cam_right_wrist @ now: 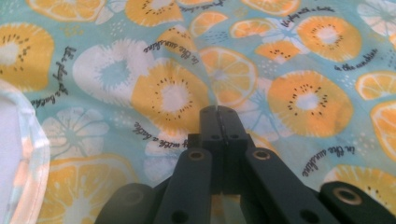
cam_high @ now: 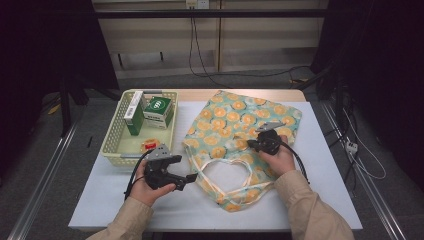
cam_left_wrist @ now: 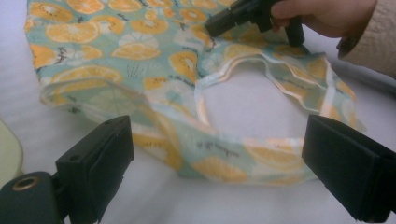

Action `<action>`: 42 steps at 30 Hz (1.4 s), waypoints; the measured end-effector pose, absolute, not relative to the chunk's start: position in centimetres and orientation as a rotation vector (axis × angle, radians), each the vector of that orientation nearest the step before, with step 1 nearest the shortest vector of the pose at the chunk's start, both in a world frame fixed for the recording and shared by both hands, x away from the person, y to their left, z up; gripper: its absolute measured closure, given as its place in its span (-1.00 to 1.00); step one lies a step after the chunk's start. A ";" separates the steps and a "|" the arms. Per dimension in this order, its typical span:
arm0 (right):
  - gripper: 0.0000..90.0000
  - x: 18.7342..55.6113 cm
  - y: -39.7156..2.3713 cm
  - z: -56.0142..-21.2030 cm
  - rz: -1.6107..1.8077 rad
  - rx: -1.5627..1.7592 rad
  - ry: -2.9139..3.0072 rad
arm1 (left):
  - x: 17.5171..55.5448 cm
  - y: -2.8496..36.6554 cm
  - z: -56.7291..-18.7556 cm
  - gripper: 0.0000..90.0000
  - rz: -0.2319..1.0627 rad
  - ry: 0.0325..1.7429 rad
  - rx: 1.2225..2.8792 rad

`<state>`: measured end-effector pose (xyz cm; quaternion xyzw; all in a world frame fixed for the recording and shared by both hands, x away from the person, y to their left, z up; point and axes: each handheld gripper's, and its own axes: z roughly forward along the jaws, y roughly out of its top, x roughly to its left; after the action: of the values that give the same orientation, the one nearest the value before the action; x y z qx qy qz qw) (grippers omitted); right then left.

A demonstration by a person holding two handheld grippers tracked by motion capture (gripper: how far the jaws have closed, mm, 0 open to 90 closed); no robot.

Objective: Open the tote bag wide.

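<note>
A teal cloth tote bag printed with orange citrus slices (cam_high: 235, 127) lies flat and rumpled on the white counter (cam_high: 325, 165), its pale-edged looped handles (cam_high: 227, 172) spread open toward the near edge.

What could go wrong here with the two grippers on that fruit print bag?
1. The right gripper is shut on the tote bag, perhaps pinching both layers, so lifting may not open it.
2. The left gripper stands open around a handle strap; closing now might catch just the strap.
3. Tugging the bag left might nudge the basket.
</note>
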<state>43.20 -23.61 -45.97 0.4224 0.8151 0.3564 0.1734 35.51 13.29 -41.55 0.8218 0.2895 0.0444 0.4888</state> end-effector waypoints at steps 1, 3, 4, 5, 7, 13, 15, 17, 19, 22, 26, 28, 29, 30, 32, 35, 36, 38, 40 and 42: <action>1.00 43.4 -23.9 -46.0 1.009 1.214 2.295 | 35.5 13.3 -41.6 -0.80 0.107 0.706 1.995; 1.00 43.9 -24.4 -46.0 1.018 1.244 2.278 | 35.5 13.5 -41.8 -0.80 0.110 0.702 1.995; 1.00 44.2 -24.7 -46.0 1.011 1.252 2.265 | 35.5 13.5 -41.8 -0.80 0.110 0.702 1.995; 1.00 44.5 -24.9 -45.9 1.005 1.258 2.252 | 35.5 13.6 -41.9 -0.80 0.111 0.702 1.996; 1.00 44.7 -25.1 -45.9 1.010 1.264 2.237 | 35.5 13.6 -42.0 -0.80 0.108 0.703 2.004; 1.00 44.5 -24.3 -45.8 1.064 1.265 2.275 | 35.5 13.9 -42.1 -0.80 0.094 0.693 1.991; 1.00 44.3 -24.0 -45.6 1.074 1.257 2.282 | 35.4 14.0 -42.0 -0.80 0.109 0.689 2.000; 0.69 44.0 -23.2 -45.2 1.122 1.268 2.257 | 35.2 14.2 -42.1 -0.80 0.119 0.683 2.004; 0.38 43.6 -22.7 -44.6 1.108 1.228 2.263 | 35.1 14.3 -42.1 -0.80 0.121 0.678 2.001; 0.21 42.1 -22.0 -43.2 1.116 1.161 2.308 | 34.9 14.7 -42.3 -0.80 0.108 0.672 1.995; -0.01 40.1 -21.2 -42.1 1.162 1.141 2.354 | 34.9 14.9 -42.4 -0.83 0.107 0.679 1.992; -0.06 37.8 -19.9 -41.5 1.190 1.075 2.417 | 34.8 15.1 -42.3 -0.83 0.103 0.679 1.983; -0.06 37.8 -19.9 -41.5 1.190 1.075 2.417 | 34.7 15.1 -42.3 -0.83 0.102 0.679 1.974; -0.06 37.3 -19.5 -41.5 1.201 1.059 2.428 | 34.7 15.3 -42.3 -0.83 0.111 0.684 1.977; -0.03 35.3 -18.2 -41.5 1.255 1.014 2.469 | 34.6 15.6 -42.3 -0.83 0.115 0.692 1.973; 0.07 33.9 -16.8 -41.9 1.262 0.970 2.523 | 34.4 16.0 -42.4 -0.83 0.121 0.702 1.973; 0.07 33.9 -16.8 -41.9 1.262 0.970 2.523 | 34.3 16.1 -42.5 -0.83 0.124 0.703 1.976; 0.20 32.6 -15.3 -42.5 1.259 0.891 2.579 | 34.2 16.3 -42.6 -0.83 0.129 0.703 1.977; 0.23 32.3 -15.0 -42.6 1.266 0.875 2.591 | 34.2 16.6 -42.5 -0.83 0.139 0.708 1.970; 0.24 31.6 -14.1 -43.0 1.283 0.859 2.620 | 34.1 16.8 -42.5 -0.83 0.145 0.711 1.967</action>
<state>31.61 -14.10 -42.96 0.2822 0.8604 0.4214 0.0501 34.14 16.80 -42.54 0.8131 0.2939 0.0599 0.4989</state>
